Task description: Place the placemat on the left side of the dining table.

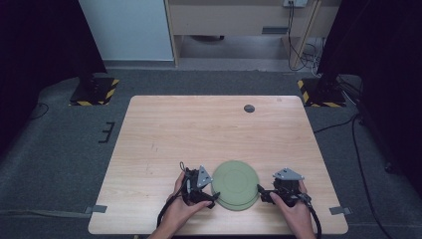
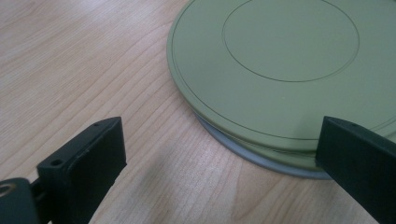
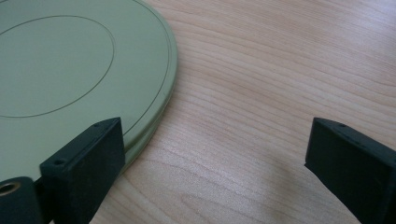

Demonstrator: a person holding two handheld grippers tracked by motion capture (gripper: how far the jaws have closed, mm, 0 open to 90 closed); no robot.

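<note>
- So there's a stack of flat green discs (image 1: 235, 184) lying near the front edge of the wooden table (image 1: 199, 129), right between the two hands
- From the left gripper view it looks like at least two green ones (image 2: 261, 70) with a greyish one (image 2: 261, 161) peeking out at the bottom, slightly offset from each other
- Left gripper (image 1: 211, 199) is just beside the stack's left edge, jaws spread wide, nothing in them. In its own camera one jaw sits over bare wood and the other hangs in front of the stack's rim
- Right gripper (image 1: 262, 191) is the mirror image at the right edge, jaws wide too, holding nothing. Its left jaw overlaps the rim of the stack (image 3: 84, 70), the other is out over the table
- My read: this is the approach step, both grippers lined up at opposite sides and no grab made yet
- Next move probably needs a jaw slid under or onto the rim of the top disc alone, which is thin and lies flush on the others, so getting just one layer looks fiddly. The other gripper may have to pin the stack so it doesn't slide
- Only other thing up there is a small dark round spot (image 1: 249, 108) at the far side, well apart from all this
</note>
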